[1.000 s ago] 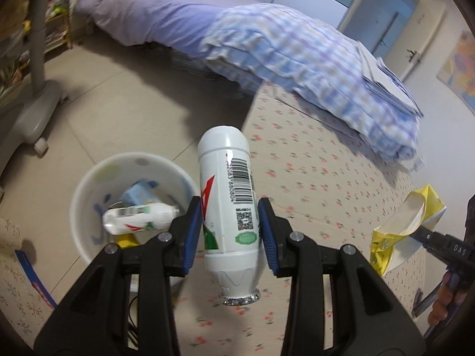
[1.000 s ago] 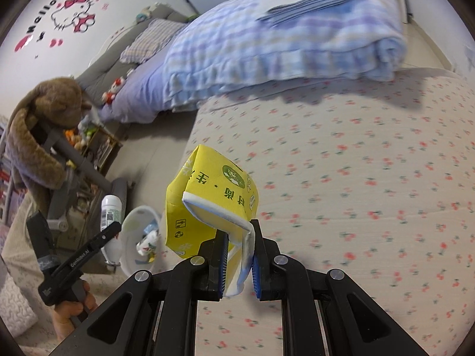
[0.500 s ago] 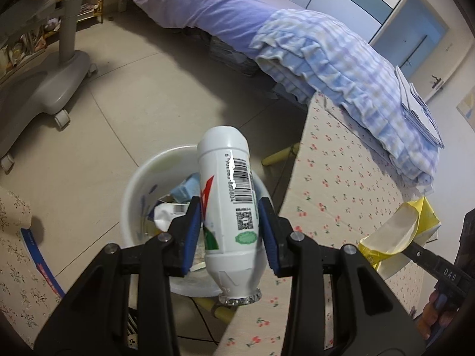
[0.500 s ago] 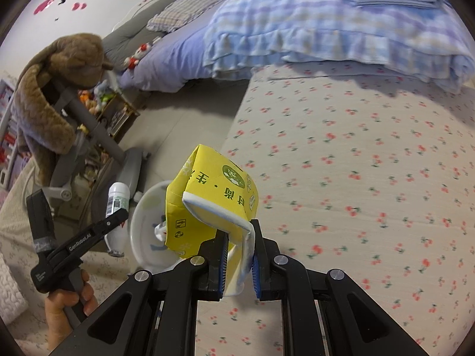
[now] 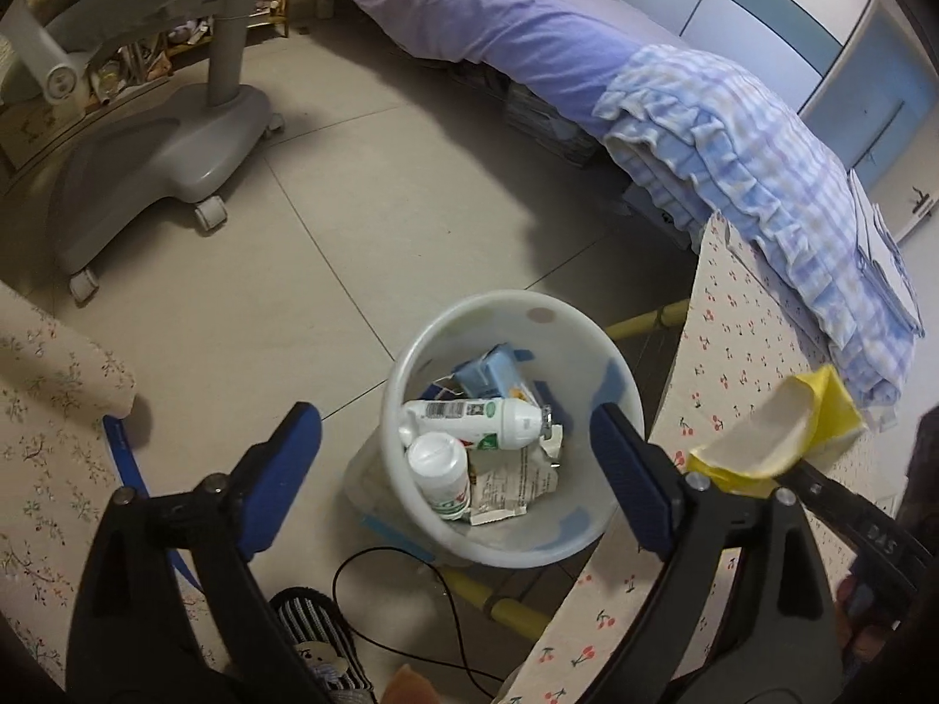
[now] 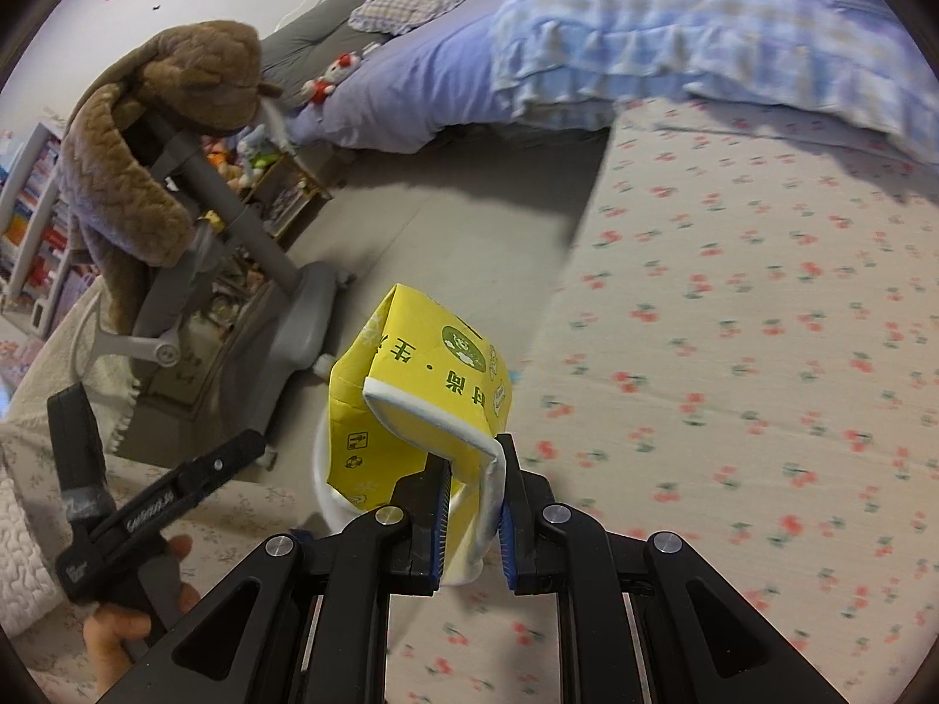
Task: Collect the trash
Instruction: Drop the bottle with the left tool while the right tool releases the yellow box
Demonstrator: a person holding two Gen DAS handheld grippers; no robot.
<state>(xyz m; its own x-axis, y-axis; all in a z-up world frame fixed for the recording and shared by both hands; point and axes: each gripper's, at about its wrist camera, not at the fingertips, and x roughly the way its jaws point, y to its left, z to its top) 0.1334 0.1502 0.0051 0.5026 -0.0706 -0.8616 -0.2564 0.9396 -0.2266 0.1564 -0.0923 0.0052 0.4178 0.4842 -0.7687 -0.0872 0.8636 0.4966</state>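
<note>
My left gripper (image 5: 463, 457) is open and empty, held above the white trash bin (image 5: 411, 364) on the floor. Two white bottles lie in the bin, one upright-ish (image 5: 440, 472) and one on its side (image 5: 469, 419), among paper scraps and a blue pack. My right gripper (image 6: 472, 519) is shut on a yellow carton (image 6: 411, 405), held over the edge of the cherry-print table (image 6: 763, 381). The carton also shows in the left wrist view (image 5: 780, 434). The bin rim (image 6: 320, 469) shows behind the carton.
A grey wheeled chair base (image 5: 152, 152) stands on the tiled floor to the left. A bed with purple sheet and checked blanket (image 5: 733, 135) lies behind. A black cable (image 5: 411, 563) and yellow table legs lie by the bin. A brown plush (image 6: 152, 135) hangs on the chair.
My left gripper has opened and let go of the white bottle, which now lies in the bin. The right gripper has carried the yellow carton closer to the bin.
</note>
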